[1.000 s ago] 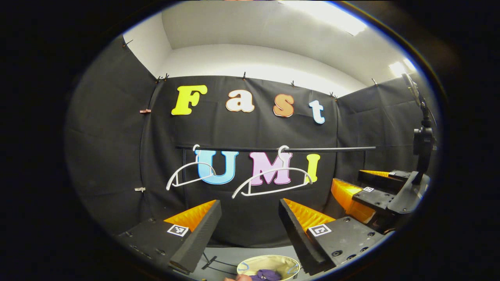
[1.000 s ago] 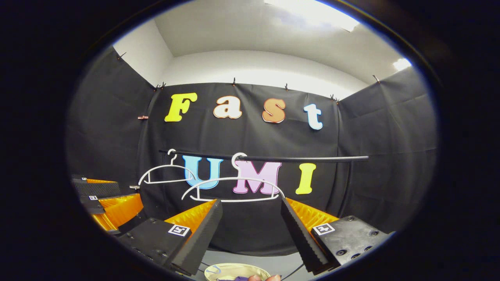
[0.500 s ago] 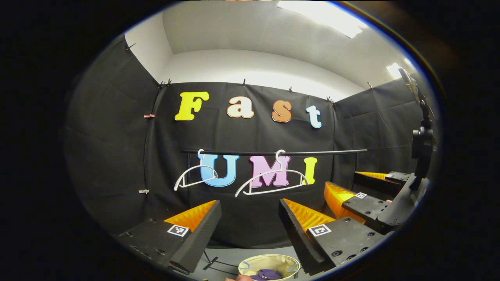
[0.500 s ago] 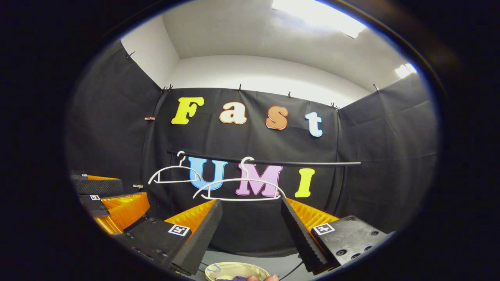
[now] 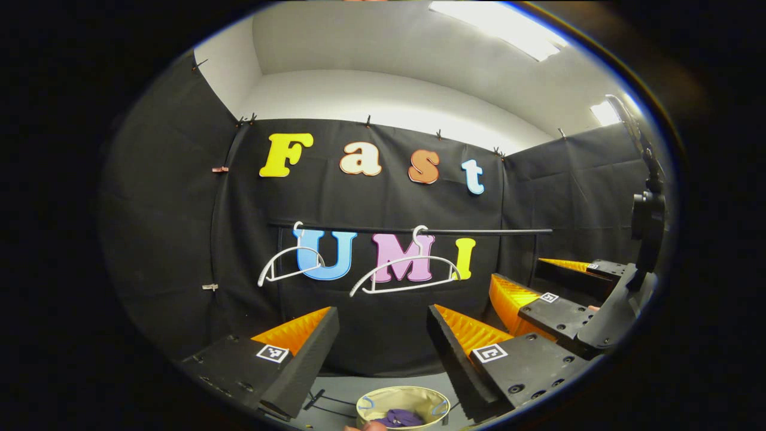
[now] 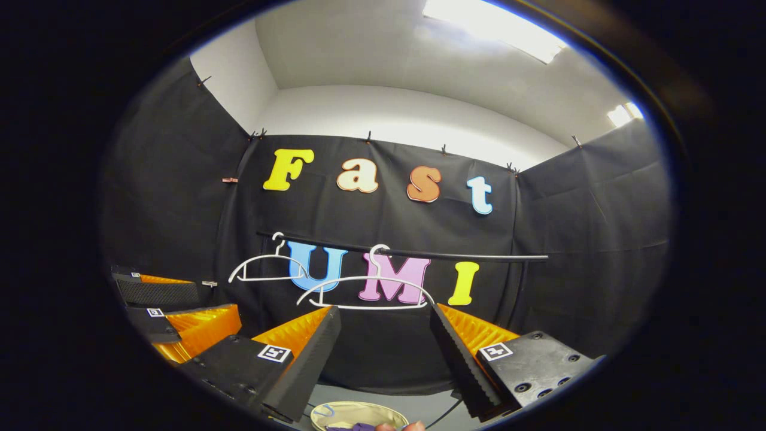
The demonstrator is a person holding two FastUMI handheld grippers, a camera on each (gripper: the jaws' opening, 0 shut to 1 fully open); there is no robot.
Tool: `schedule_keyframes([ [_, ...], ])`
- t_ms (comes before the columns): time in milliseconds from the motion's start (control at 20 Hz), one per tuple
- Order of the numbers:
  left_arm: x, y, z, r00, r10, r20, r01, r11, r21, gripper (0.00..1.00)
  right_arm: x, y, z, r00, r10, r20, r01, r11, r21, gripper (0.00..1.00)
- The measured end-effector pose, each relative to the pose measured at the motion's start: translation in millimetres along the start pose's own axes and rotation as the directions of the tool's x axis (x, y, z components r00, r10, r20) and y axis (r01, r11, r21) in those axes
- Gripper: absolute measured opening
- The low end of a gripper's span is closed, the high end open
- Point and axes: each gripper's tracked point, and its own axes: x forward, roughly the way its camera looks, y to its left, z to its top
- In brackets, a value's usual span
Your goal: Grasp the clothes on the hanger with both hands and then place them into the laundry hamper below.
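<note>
Your left gripper [image 5: 383, 350] and right gripper [image 6: 383, 350] both gape empty, and the purple clothes [image 5: 402, 418], likely soft and light, already lie bunched in the hamper [image 5: 366, 402].

hangers [image 5: 407, 272]: white | rail [image 5: 479, 231]: black | hamper [image 5: 402, 397]: beige, blue handles | clothes [image 5: 400, 417]: purple

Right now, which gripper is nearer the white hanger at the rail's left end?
Left, probably. The left gripper points a little right of the white hanger, well below it; the right gripper sits farther right along the rail.
</note>
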Motion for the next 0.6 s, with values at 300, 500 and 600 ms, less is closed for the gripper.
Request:
schedule_keyframes([
  [300,-5,-12,-8,0.999,-0.038,-0.017,0.038,0.999,-0.008,0.95,-9,-13,-5,0.999,-0.029,-0.021,0.029,1.000,-0.003,0.96],
  [500,-8,-17,-15,0.998,-0.054,-0.029,0.054,0.999,0.000,0.95,-16,-18,-7,0.999,-0.046,-0.027,0.046,0.999,0.002,0.98],
  [600,-9,-22,-16,0.998,-0.061,-0.030,0.061,0.998,-0.002,0.95,-17,-22,-7,0.998,-0.052,-0.025,0.052,0.999,0.001,0.96],
])
